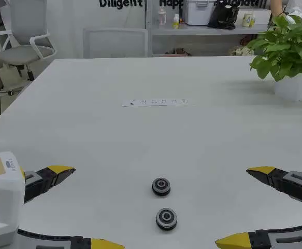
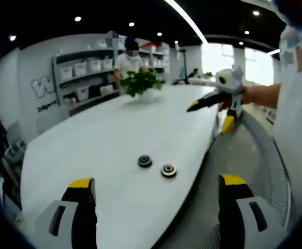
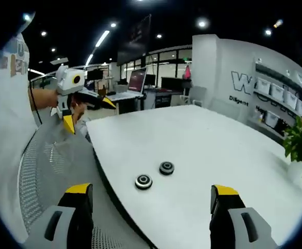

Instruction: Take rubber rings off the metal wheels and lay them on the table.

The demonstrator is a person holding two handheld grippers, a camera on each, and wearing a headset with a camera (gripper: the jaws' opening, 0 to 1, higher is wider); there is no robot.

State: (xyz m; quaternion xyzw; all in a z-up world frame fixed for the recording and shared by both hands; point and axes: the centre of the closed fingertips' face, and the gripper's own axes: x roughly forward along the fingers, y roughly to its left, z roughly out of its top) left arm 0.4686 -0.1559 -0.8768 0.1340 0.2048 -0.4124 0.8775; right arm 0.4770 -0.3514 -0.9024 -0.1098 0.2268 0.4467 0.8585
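Two metal wheels (image 1: 161, 187) lie flat, axles upright, near the table's (image 1: 140, 145) near edge, one just behind the other, midway between left gripper (image 1: 95, 207) and right gripper (image 1: 233, 206), both wide open, empty, neither evidently nearer.

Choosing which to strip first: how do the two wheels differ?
Near wheel lies closer to the table edge; far wheel lies further in. Near wheel sits slightly right of far wheel in the head view. Both lie flat, apart, and their dark rings look still on.
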